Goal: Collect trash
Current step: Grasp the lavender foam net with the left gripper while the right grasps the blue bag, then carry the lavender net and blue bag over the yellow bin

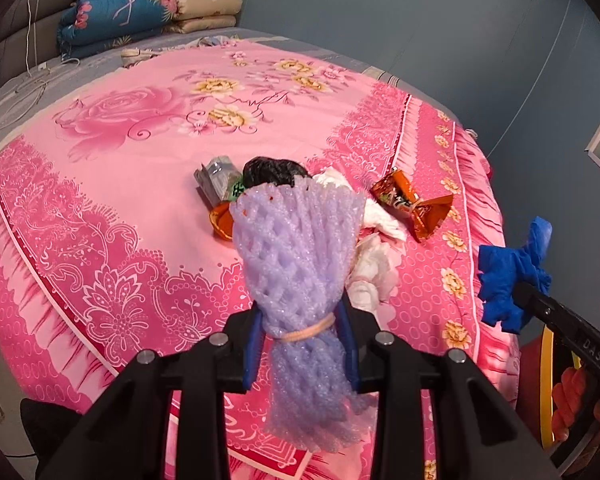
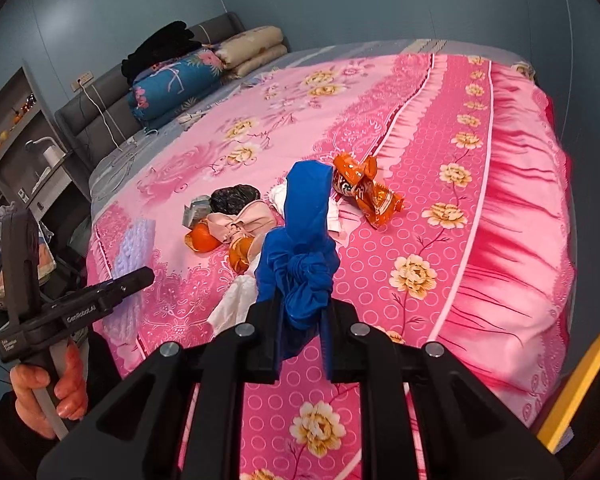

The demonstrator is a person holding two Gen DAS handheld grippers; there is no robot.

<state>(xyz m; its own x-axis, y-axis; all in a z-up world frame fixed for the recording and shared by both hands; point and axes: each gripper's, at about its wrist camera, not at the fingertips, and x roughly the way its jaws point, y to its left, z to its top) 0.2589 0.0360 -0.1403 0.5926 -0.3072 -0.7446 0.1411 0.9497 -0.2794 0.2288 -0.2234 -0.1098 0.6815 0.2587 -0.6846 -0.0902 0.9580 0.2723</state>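
Observation:
My left gripper (image 1: 302, 320) is shut on a bundle of purple foam netting (image 1: 300, 248) tied with a rubber band, held above the pink bedspread (image 1: 140, 184). My right gripper (image 2: 300, 304) is shut on a crumpled blue glove-like piece (image 2: 304, 216), also lifted off the bed. Below them lies a trash pile: an orange snack wrapper (image 2: 364, 192), a black bag (image 2: 234, 198), white tissues (image 1: 372, 268), orange peel (image 2: 202, 238), a pink wrapper (image 2: 248, 220) and a silver packet (image 1: 216, 178). The left wrist view shows the blue piece (image 1: 508, 276) at the right.
Folded quilts (image 1: 120, 16) are stacked at the head of the bed. A yellow-rimmed container (image 2: 580, 380) stands past the bed's near right corner. A shelf unit (image 2: 16, 120) stands left of the bed. A person's hand (image 2: 48, 392) grips the left gripper's handle.

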